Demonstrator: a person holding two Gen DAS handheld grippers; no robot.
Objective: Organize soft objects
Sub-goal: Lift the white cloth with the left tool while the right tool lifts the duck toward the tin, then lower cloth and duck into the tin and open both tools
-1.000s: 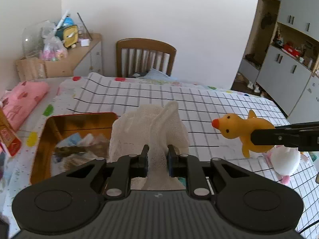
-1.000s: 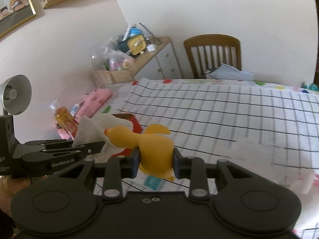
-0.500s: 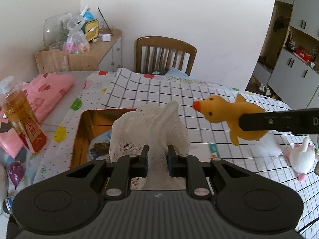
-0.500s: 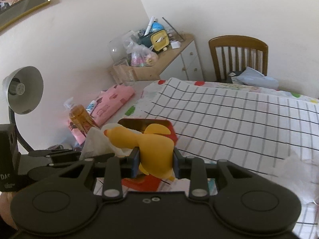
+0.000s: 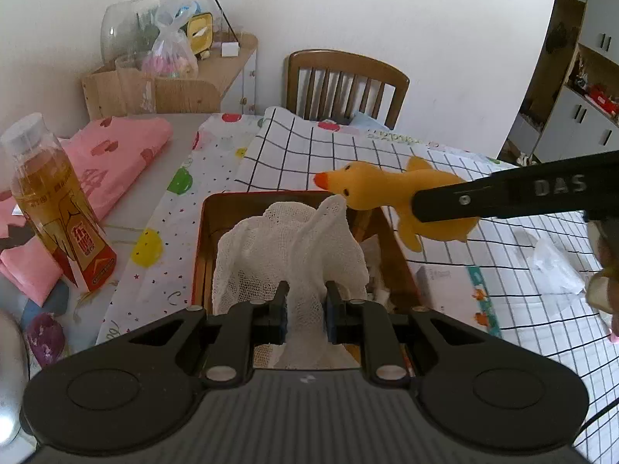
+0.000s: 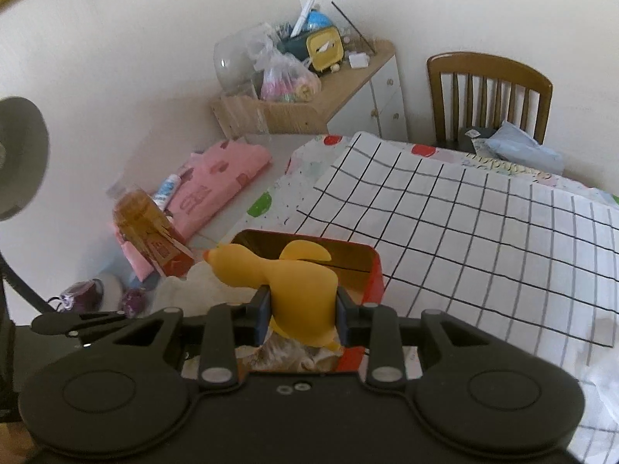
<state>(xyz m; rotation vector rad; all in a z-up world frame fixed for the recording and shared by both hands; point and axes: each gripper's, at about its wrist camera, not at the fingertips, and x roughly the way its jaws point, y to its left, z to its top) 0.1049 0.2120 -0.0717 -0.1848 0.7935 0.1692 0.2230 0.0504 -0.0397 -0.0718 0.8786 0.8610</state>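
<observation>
Over the red tin | left tongs pinching white gauze cloth | right tongs pinching yellow duck above tin | advice: lower both inside the rim before letting go.

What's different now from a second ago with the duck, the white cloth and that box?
Both hands have carried their loads over the red tin box. The white gauze cloth in the left gripper now hangs above the box, and the yellow duck in the right gripper has come across the checked cloth to the box's edge. Nothing was let go: both sets of jaws stay clamped, and the box hasn't moved.
</observation>
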